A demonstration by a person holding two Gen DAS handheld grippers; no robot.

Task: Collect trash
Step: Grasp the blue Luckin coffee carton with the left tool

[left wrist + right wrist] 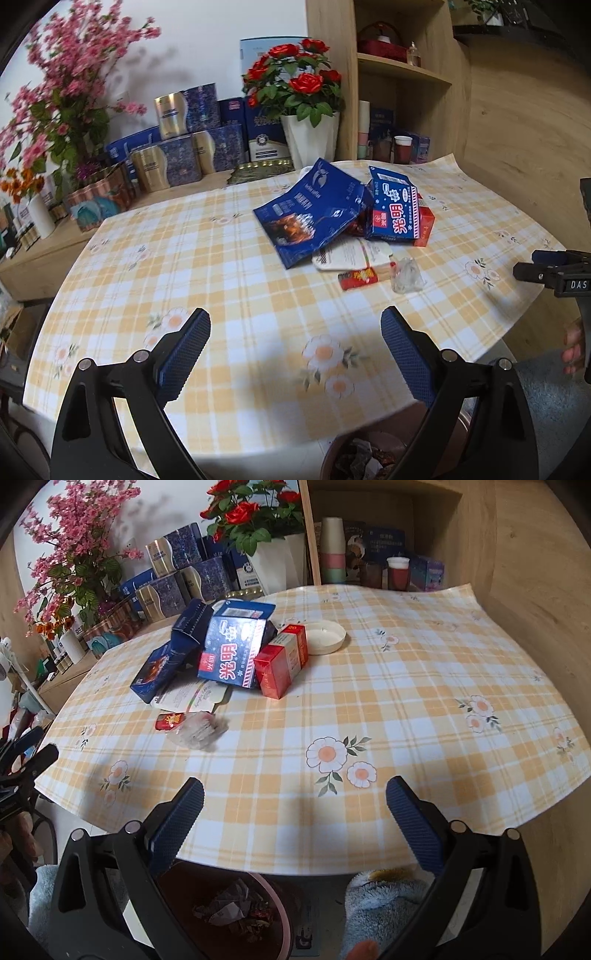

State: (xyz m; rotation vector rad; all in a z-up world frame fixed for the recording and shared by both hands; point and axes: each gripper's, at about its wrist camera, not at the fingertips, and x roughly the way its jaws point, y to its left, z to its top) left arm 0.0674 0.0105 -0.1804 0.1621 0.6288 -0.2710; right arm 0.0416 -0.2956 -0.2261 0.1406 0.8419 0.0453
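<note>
Blue pads of the left gripper (295, 354) are seen spread apart and empty, with the trash pile (343, 225) mid-table beyond. From the right gripper (295, 819), likewise spread wide, the crumpled wrapper (197, 731) lies nearest and is best taken first, then dropped into the bin (229, 912) below.

**Trash heaped on the checked table, bin below**

The right hand-held gripper (294, 819) hangs above the near edge of the table (424, 709), jaws wide apart and empty. Farther back lie a blue carton (236, 653), a red box (282, 662), a white lid (327, 637) and a crumpled clear wrapper (197, 731). A bin (236, 912) holding scraps sits under the edge.
</note>
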